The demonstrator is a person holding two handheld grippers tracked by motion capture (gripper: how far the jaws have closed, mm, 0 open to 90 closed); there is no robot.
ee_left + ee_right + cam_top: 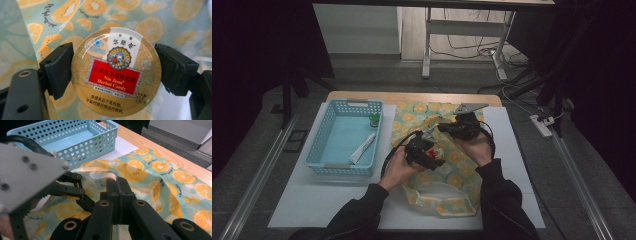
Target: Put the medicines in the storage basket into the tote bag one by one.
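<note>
The left gripper has its two black pads clamped on the rim of a round gold candy tin, one pad at each side, the printed lid facing straight back at its own camera. From above, the person's left hand is cupped under that gripper over the middle of the table, forearm coming up from the lower edge in a dark sleeve, wrist bent so the jaws point across toward the right hand. The tin shows there as a small red-and-gold spot at the jaw tips, held above the orange-print cloth bag, not resting on it.

The right hand sits just beyond, palm up under its gripper, whose grey three-cornered plate tilts up at the far side. Its jaws are pressed flat together, and a fold of the bag's fabric seems pinched at the tips, though I can't be sure from here. The two grippers are close, almost nose to nose over the bag.

Off to the left stands the light blue basket, with a white tube and a small green-capped bottle lying inside, well apart from both hands.
</note>
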